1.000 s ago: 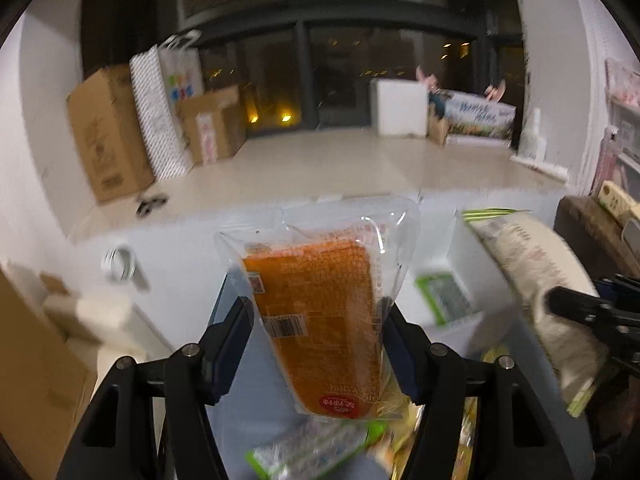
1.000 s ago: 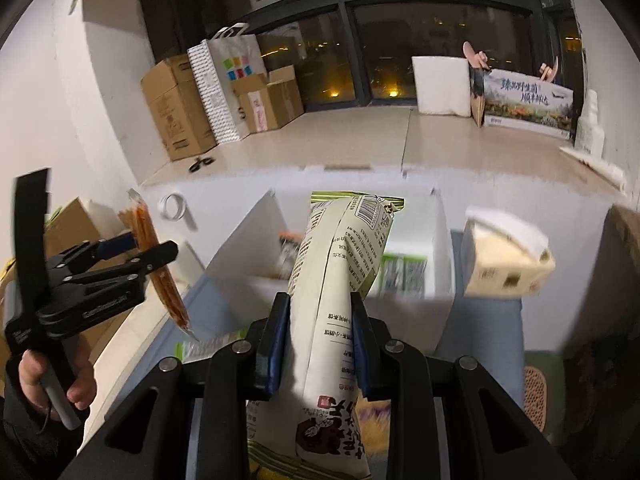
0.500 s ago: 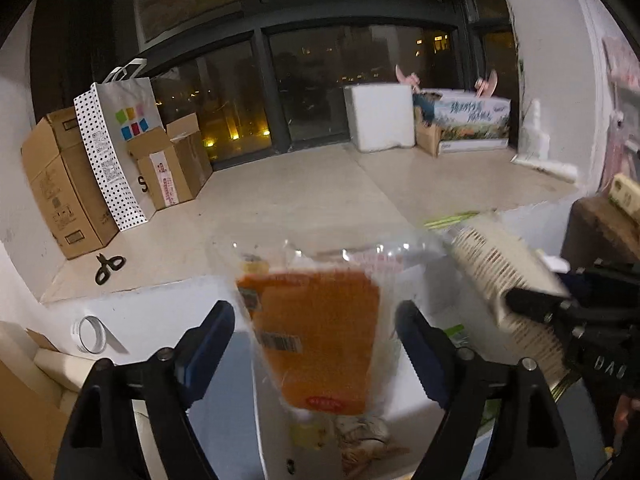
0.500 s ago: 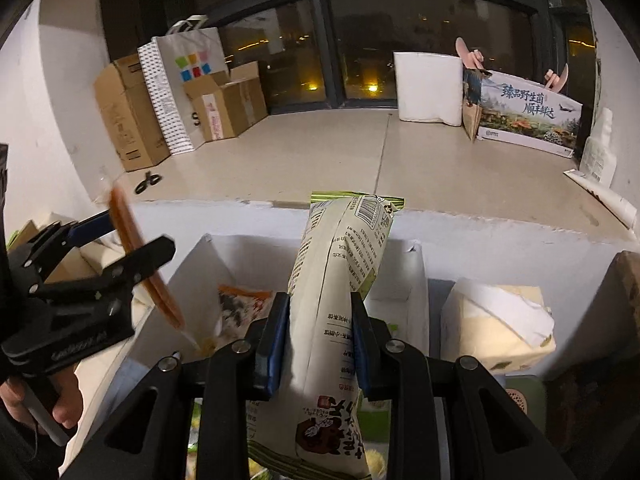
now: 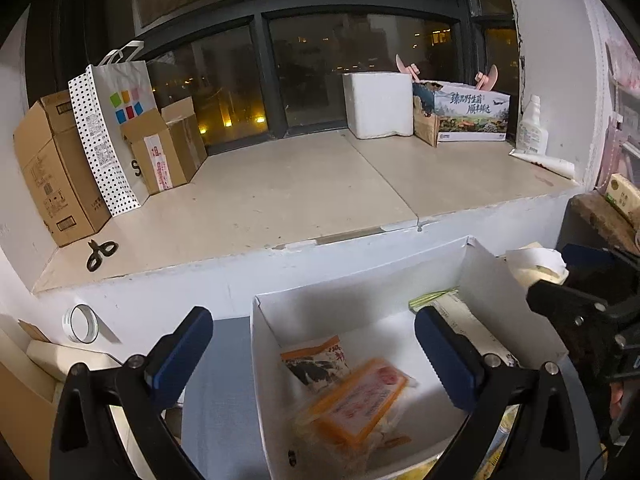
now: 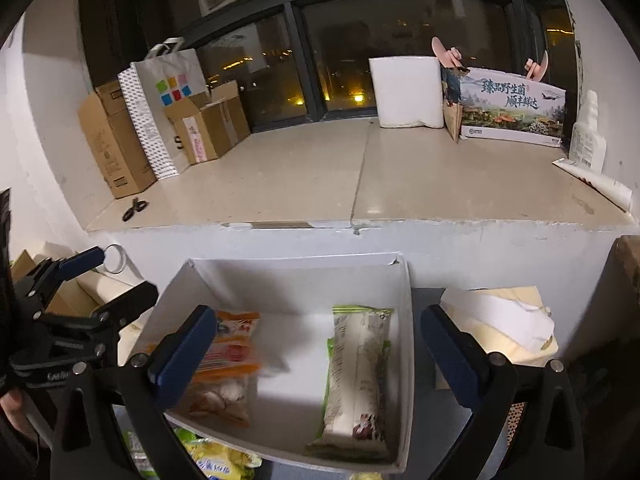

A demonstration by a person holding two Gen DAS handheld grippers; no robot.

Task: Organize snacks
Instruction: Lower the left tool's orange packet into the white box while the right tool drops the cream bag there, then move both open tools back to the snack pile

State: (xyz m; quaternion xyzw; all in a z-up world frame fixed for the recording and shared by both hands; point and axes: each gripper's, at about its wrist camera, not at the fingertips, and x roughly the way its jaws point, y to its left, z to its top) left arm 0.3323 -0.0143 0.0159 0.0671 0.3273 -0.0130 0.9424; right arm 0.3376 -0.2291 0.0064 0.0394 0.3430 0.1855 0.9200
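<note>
A white cardboard box [image 6: 296, 260] stands below the window ledge. My left gripper [image 5: 312, 324] hangs over its left half with jaws opening wide and nothing between the pads. Under it, the orange packet [image 5: 356, 400] lies blurred on the box floor, beside a small printed packet [image 5: 316, 362]. My right gripper [image 6: 316, 320] hovers over the same box, jaws also opening, gripping nothing. The long cream-and-green packet [image 6: 356, 376] lies in the box's right half, the orange packet [image 6: 224, 364] in its left. The left gripper [image 6: 124, 272] shows at the left edge.
The tiled ledge [image 5: 300, 192] behind the box carries cardboard boxes [image 5: 52, 168], a dotted paper bag [image 5: 108, 132], scissors [image 5: 100, 252], a foam block [image 5: 376, 104] and a printed carton [image 5: 468, 116]. A tissue pack [image 6: 500, 332] sits right of the box. More snack packets [image 6: 216, 460] lie in front.
Both grippers moved forward over the white box and opened. The orange packet left the left jaws and the cream-and-green packet left the right jaws; both now lie in the box.
</note>
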